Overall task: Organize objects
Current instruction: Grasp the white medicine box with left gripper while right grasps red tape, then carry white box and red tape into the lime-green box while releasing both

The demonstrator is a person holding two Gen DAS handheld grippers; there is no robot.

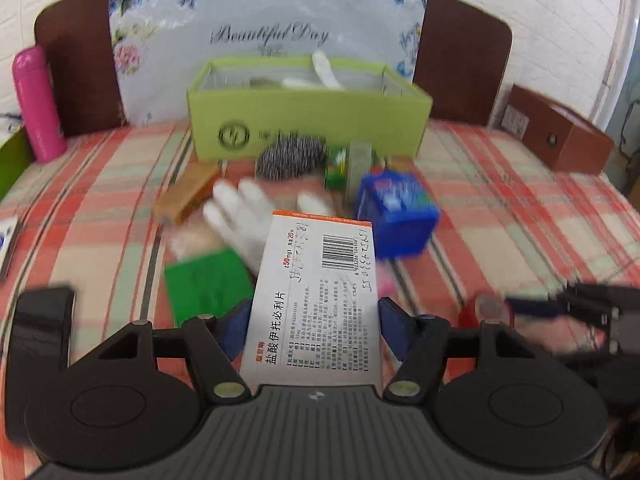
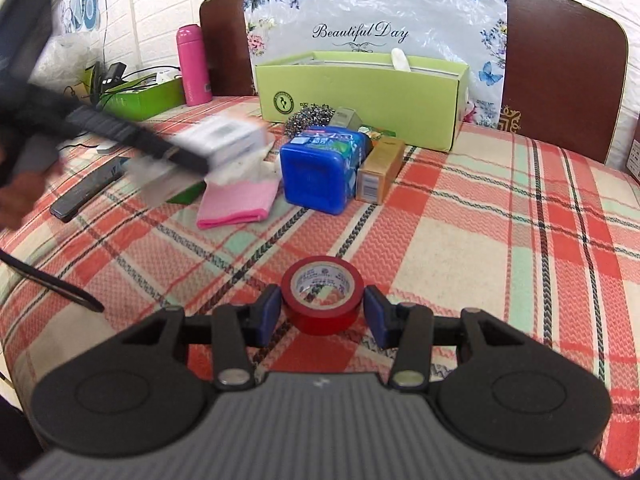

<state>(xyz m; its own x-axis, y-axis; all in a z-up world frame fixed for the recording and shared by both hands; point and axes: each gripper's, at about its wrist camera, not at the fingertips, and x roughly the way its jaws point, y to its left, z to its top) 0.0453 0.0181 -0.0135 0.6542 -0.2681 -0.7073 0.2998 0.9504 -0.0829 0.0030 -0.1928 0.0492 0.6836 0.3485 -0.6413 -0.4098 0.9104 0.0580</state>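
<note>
My left gripper (image 1: 314, 312) is shut on a white medicine box (image 1: 320, 280) with an orange stripe and a barcode, its blue pads pressing both long sides. The right wrist view shows that box (image 2: 228, 136) blurred and raised above the checked bedspread at the left. My right gripper (image 2: 322, 304) is shut on a red tape roll (image 2: 322, 300) that rests on the bedspread, one pad on each side. At the back stands an open light-green box (image 1: 308, 128) with a white glove poking out of it. In front of the green box (image 2: 360, 92) lie several loose items.
The loose items are a blue container (image 2: 320, 168), a tan carton (image 2: 380, 168), a pink cloth (image 2: 236, 204), a steel scourer (image 1: 290, 158), a white glove (image 1: 240, 216) and a green pad (image 1: 208, 284). A pink bottle (image 2: 194, 66) and a phone (image 2: 86, 188) are at the left. A brown box (image 1: 560, 136) is at the right.
</note>
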